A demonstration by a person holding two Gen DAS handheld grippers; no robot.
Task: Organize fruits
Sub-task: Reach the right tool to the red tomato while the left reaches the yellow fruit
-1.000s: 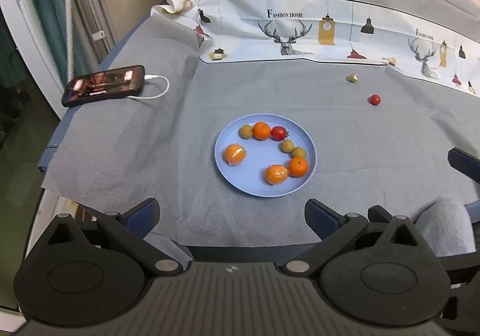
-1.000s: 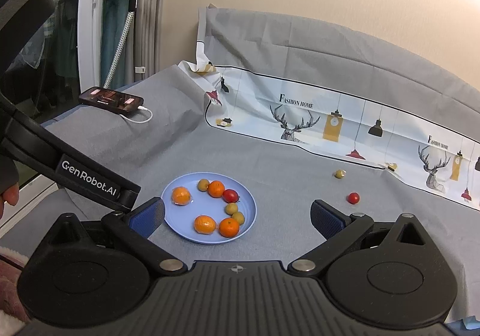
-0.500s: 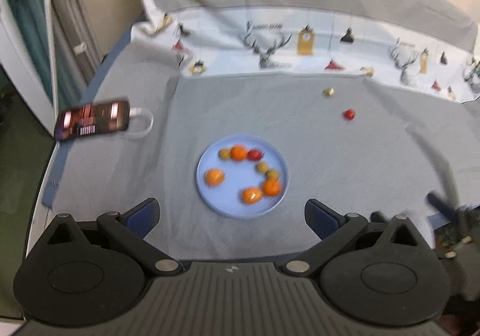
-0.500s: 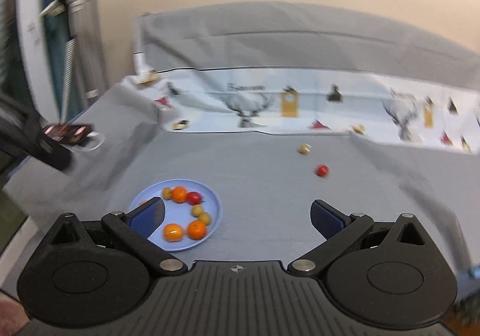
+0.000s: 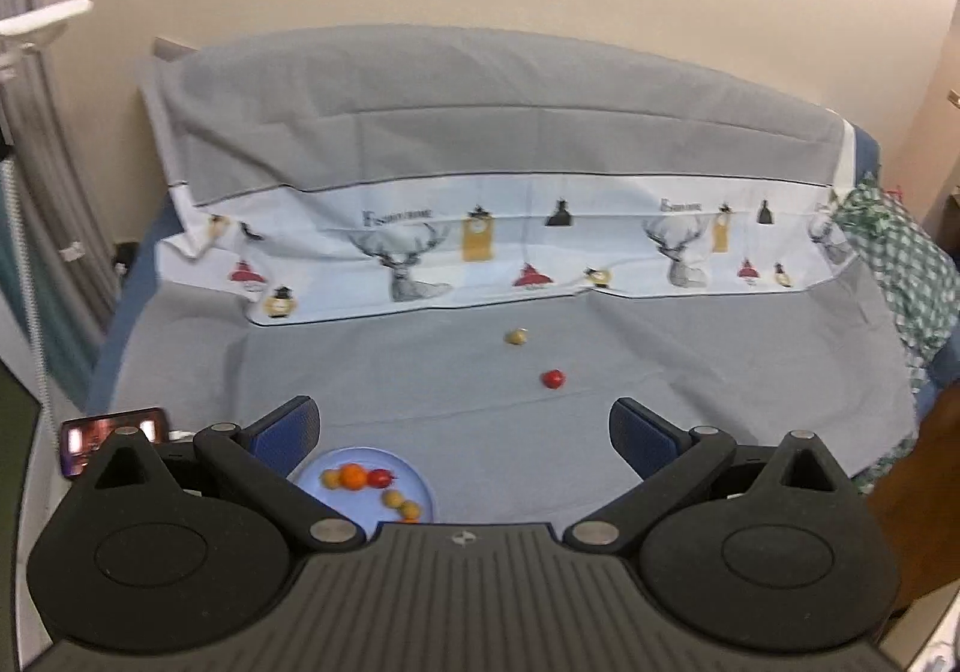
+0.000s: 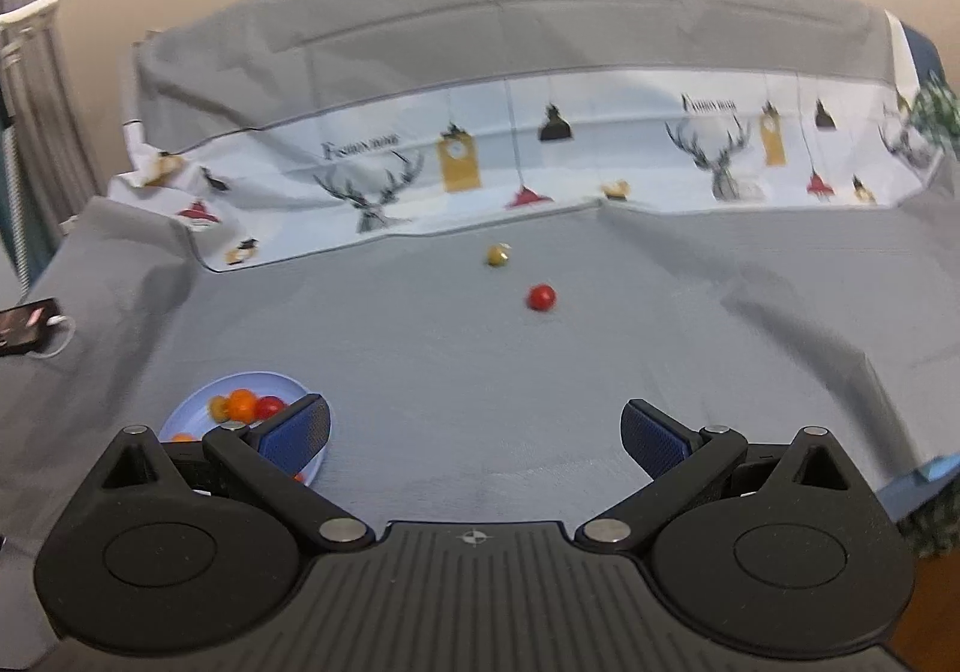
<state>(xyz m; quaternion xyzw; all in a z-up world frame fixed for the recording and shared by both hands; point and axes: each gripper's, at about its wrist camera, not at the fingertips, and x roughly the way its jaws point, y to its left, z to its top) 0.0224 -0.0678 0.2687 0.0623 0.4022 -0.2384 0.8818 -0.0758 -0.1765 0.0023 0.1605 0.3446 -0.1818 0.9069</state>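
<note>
A light blue plate (image 5: 420,483) (image 6: 198,396) holds several small orange, red and yellow-green fruits. It lies low in both views, partly behind each gripper's left finger. A loose red fruit (image 5: 552,378) (image 6: 541,297) and a loose yellow-green fruit (image 5: 515,336) (image 6: 497,254) lie on the grey cloth farther back. My left gripper (image 5: 465,426) is open and empty above the cloth. My right gripper (image 6: 477,429) is open and empty, with the loose fruits ahead of it.
A phone (image 5: 111,435) (image 6: 24,324) on a white cable lies at the left edge. A white deer-print cloth (image 5: 480,252) runs along the back. A green checked cloth (image 5: 900,264) lies at the right. The bed edge drops off at the left and right.
Both grippers have swung up and to the right. The plate has slid to the lower left of both views and the two loose fruits now sit near the centre. Both stay open.
</note>
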